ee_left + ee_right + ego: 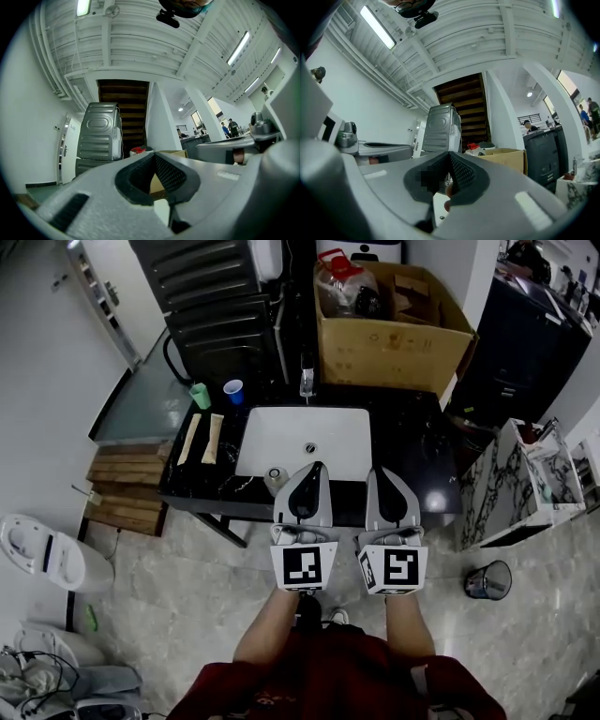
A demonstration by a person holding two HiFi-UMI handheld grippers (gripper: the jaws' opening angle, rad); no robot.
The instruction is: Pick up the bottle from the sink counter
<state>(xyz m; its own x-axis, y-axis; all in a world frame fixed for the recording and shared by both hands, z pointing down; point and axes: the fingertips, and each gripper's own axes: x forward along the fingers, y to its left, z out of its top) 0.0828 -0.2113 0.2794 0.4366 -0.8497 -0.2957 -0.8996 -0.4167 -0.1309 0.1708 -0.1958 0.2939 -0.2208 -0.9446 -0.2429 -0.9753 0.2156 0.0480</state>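
Left gripper (312, 470) clenched, jaws together, empty; right gripper (381, 472) likewise. Both above counter (417, 442) front edge. Bottle (275, 478) stands near that edge, at sink (281, 432) front-left corner, just beside left gripper tip

White sink (281, 442), black counter (412, 457)

Pale marbled floor (187, 563) surrounds a black worktop (412, 456) holding a white basin (281, 432), with a cardboard box (394, 348) and a dark ribbed appliance (216, 296) at the far side, a marbled cabinet (525, 484) right, a white wall (47, 362) left, and a strip-lit corrugated white ceiling (140, 42) overhead.
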